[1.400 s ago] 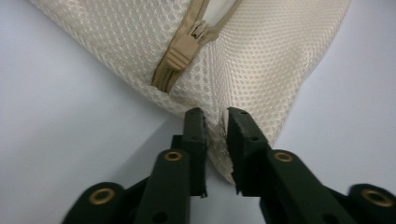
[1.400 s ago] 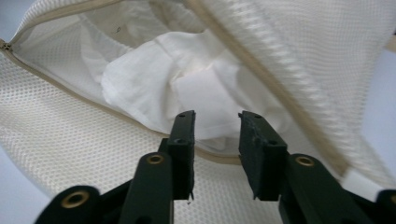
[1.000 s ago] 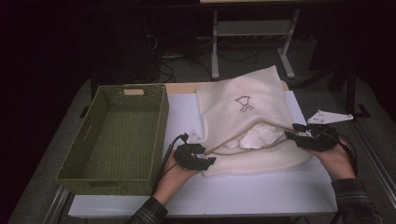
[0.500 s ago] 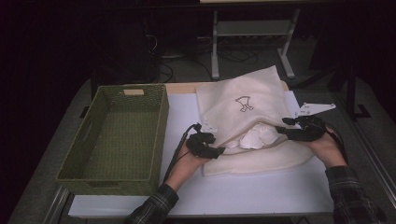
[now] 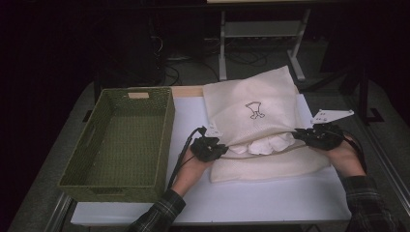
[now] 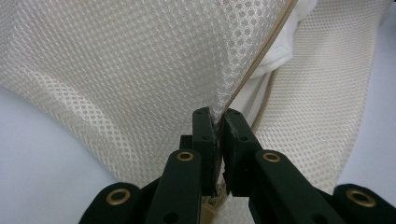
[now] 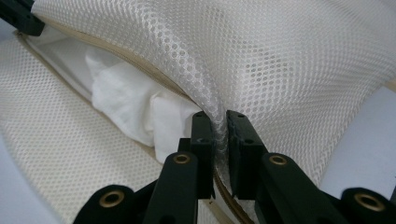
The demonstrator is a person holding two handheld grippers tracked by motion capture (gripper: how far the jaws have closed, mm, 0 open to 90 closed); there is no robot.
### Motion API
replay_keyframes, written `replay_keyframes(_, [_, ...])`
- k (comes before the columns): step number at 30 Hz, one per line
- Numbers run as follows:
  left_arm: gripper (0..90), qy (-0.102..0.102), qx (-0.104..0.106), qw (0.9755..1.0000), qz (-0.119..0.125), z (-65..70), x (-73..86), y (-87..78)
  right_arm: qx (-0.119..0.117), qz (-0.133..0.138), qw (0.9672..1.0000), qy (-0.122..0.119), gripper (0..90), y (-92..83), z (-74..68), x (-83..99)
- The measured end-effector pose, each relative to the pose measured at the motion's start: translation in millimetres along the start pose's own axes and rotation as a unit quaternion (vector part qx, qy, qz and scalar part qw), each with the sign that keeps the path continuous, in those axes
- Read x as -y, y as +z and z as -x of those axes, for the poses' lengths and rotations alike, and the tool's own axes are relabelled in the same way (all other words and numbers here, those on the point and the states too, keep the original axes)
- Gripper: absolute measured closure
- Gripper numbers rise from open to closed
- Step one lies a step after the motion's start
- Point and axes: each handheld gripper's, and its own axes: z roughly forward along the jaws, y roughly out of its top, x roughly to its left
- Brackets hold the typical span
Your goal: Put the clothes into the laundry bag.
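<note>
Lying across the right half of the white table, the cream mesh laundry bag is the thing you are working on, its open mouth turned toward you and its closed end, with a small dark printed figure, pointing away. Inside the mouth a bundle of white cloth shows between the two layers of mesh. The upper layer's tan-edged rim runs side to side in front of you, and that line is the bag's working axis: it stretches from one of your grippers to the other.

Your left gripper sits at the left end of that rim, and its jaws have just been closing; in the left gripper view the black pads are pinched on the mesh and its tan trim. Your right gripper sits at the right end, its jaws also just closed, and the right gripper view shows its pads clamped on a fold of the upper mesh layer, with the white cloth just beside them. So both claws are gripping the same upper edge, one at each side, with the mouth between them.

To the left, well apart from the bag, stands an empty green woven rectangular basket, its long side running away from you. Your left hand is the nearer one to it; any carry toward the basket would likely lead leftward, with the bag's rim held across.
</note>
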Motion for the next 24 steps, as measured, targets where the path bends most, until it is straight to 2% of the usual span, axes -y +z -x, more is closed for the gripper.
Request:
replay_keyframes(6, [84.5, 0.008, 0.013, 0.9999, -0.002, 6.4, -0.5, -8.7, -0.009, -0.008, 0.9999, -0.004, 81.4, -9.8, -5.4, 3.1])
replay_keyframes(11, [84.5, 0.019, 0.035, 0.9989, -0.024, 11.5, 3.5, -7.6, -0.028, -0.019, 0.9994, -0.004, 81.4, -18.6, -10.7, 13.3])
replay_keyframes(13, [84.5, 0.020, 0.040, 0.9985, -0.032, 11.9, 5.3, -5.2, -0.033, -0.035, 0.9988, 0.001, 81.3, -15.4, -13.2, 26.0])
replay_keyframes(17, [84.3, 0.025, 0.050, 0.9969, -0.056, 12.5, 9.7, 1.5, -0.042, -0.056, 0.9975, 0.009, 81.5, -4.6, -14.5, 38.6])
replay_keyframes(24, [83.4, 0.024, 0.058, 0.9954, -0.073, 8.4, 13.9, 11.5, -0.043, -0.085, 0.9953, 0.018, 82.0, 17.3, -13.2, 49.1])
